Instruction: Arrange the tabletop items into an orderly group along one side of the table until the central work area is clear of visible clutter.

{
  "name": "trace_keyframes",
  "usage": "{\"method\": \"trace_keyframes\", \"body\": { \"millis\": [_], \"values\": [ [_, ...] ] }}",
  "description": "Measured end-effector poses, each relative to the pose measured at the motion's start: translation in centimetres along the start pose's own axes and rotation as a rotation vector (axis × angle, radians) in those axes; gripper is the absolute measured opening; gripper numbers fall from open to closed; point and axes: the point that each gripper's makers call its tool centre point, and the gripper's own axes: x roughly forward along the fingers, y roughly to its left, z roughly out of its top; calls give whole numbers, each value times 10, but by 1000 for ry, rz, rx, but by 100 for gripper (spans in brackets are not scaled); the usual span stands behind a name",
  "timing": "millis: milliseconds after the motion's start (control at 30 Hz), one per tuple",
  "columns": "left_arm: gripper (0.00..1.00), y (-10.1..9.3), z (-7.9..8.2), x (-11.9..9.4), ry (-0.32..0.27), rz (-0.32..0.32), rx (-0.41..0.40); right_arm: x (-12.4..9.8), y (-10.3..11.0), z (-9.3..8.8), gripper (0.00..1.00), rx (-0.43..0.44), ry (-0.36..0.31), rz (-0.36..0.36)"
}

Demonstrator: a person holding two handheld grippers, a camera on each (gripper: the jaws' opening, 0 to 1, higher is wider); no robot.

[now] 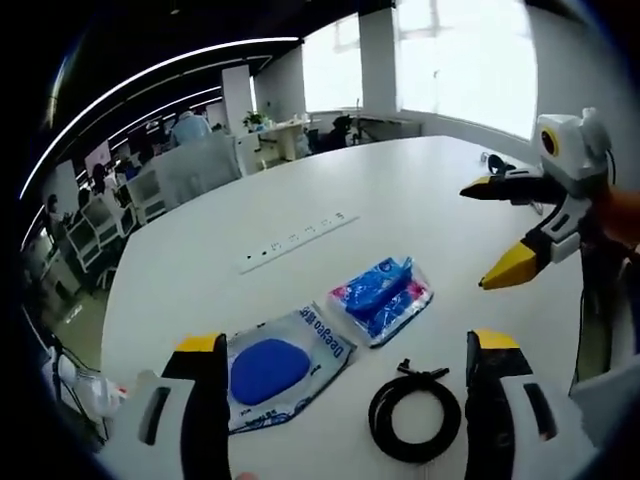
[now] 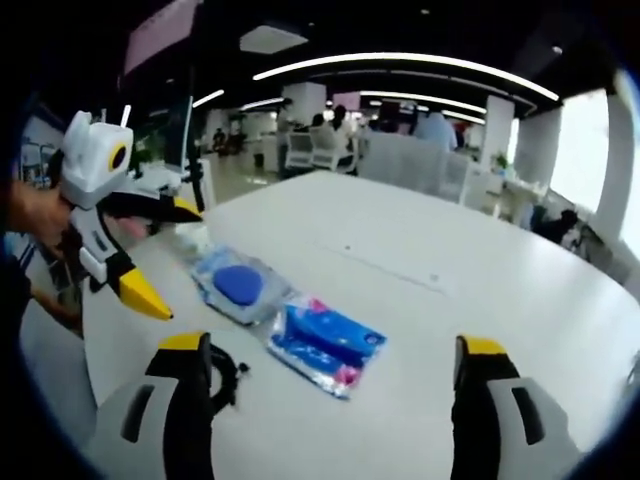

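Left gripper view showed, from left to right, the left gripper (image 1: 345, 400) with its two jaws spread wide apart and gripping nothing; between the jaws, on the white table (image 1: 400, 190), lay a clear pouch with a blue round pad (image 1: 277, 368) just beside the left jaw, then a blue and pink packet (image 1: 382, 298) a little further up, and a coiled black cable (image 1: 414, 416) close to the right jaw; a white strip of sockets (image 1: 298, 241) lay beyond them, well apart; at the right edge the right gripper (image 1: 485, 235) hung above the table, its yellow tips parted and empty.

Right gripper view showed the left gripper (image 2: 180, 260) at the left, open, with a hand (image 2: 35, 215) behind it; the right gripper (image 2: 330, 390) had its jaws wide and empty; the cable touched the inner side of its left jaw, partly hidden; the pouch and the packet lay side by side between the jaws, further ahead.
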Motion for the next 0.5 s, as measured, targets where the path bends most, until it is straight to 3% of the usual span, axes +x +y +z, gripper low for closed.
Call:
{"method": "trace_keyframes", "body": {
  "millis": [500],
  "values": [
    [97,0,-11,-17,-27,7,28,-11,11,1,99,-15,-12,3]
  ]
}}
